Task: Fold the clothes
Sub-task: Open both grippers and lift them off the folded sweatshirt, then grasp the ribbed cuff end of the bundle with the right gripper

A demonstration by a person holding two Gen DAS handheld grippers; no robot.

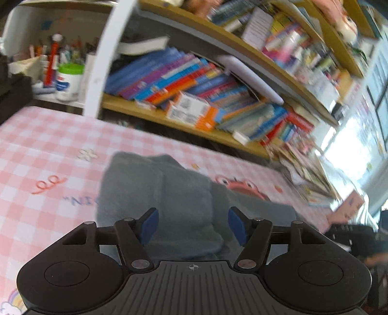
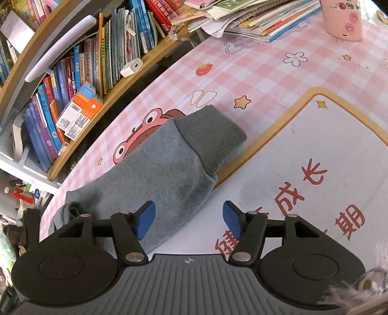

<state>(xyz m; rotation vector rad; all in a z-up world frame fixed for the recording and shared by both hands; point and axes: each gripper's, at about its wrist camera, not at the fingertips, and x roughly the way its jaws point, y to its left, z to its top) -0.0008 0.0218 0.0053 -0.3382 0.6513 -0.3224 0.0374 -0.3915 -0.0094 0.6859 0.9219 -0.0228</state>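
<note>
A grey-blue fleece garment [image 1: 157, 193] lies folded in layers on the pink checked table cover [image 1: 36, 145]. My left gripper [image 1: 192, 224] is open and empty, just above its near folded edge. In the right wrist view the same garment [image 2: 150, 174] lies stretched out, ending in a darker ribbed cuff [image 2: 211, 135]. My right gripper [image 2: 189, 220] is open and empty, above the garment's near edge where it meets a white mat [image 2: 315, 169]. The rest of the garment is hidden below both grippers.
A bookshelf [image 1: 194, 97] full of books runs along the far side of the table. A pot of pens [image 1: 68, 80] stands at the back left. A pile of books and papers [image 2: 254, 19] and a pink cup [image 2: 342, 19] sit at the far end.
</note>
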